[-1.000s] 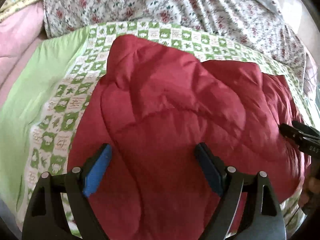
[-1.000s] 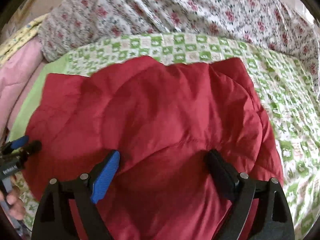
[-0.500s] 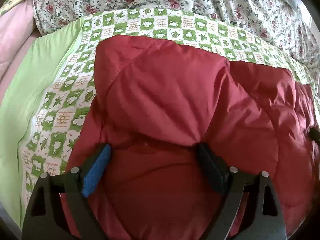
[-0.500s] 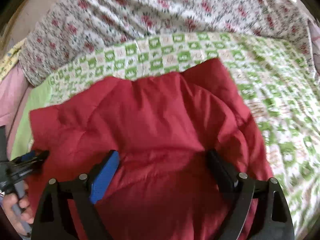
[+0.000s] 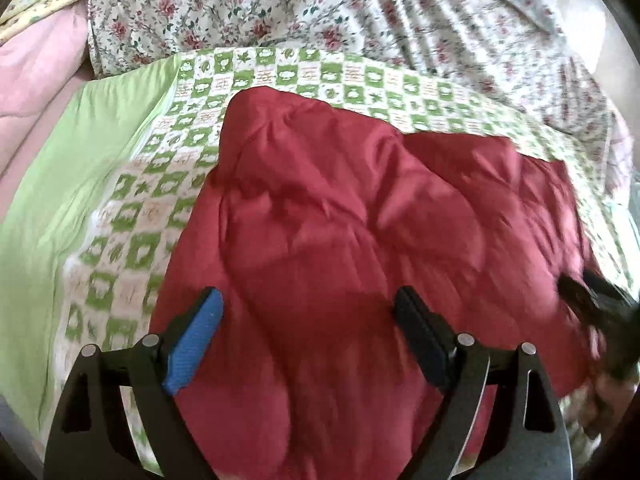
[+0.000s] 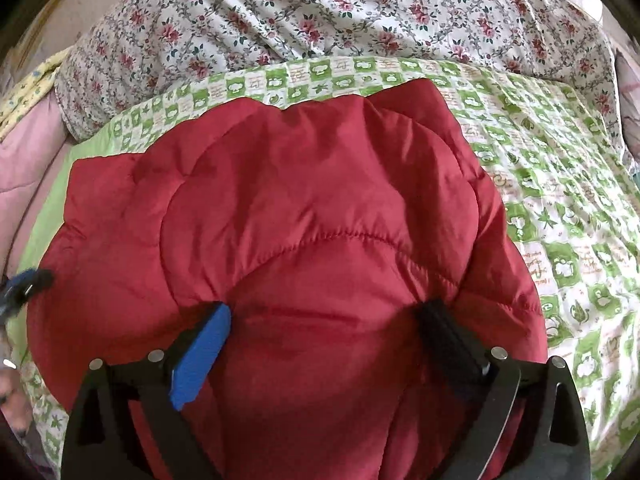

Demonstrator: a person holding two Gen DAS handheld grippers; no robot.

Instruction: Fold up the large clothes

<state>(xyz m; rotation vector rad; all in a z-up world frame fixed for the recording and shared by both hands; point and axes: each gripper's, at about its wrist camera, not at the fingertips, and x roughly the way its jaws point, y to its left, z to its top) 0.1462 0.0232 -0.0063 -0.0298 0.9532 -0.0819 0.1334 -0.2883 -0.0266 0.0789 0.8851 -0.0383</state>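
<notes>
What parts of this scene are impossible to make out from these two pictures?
- Red jacket: near edge cut off by the frame bottom, both views.
- Right hand-held gripper: blurred in left view.
- Left hand-held gripper: blurred, cut by the edge in right view.
- Under the jacket: hidden.

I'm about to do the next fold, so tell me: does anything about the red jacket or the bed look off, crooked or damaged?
Nothing looks damaged or spilled. The red jacket lies puffy on the green checked sheet, its far edge uneven, with one corner poking out at the top. Both the left gripper and the right gripper are open over it.
</notes>
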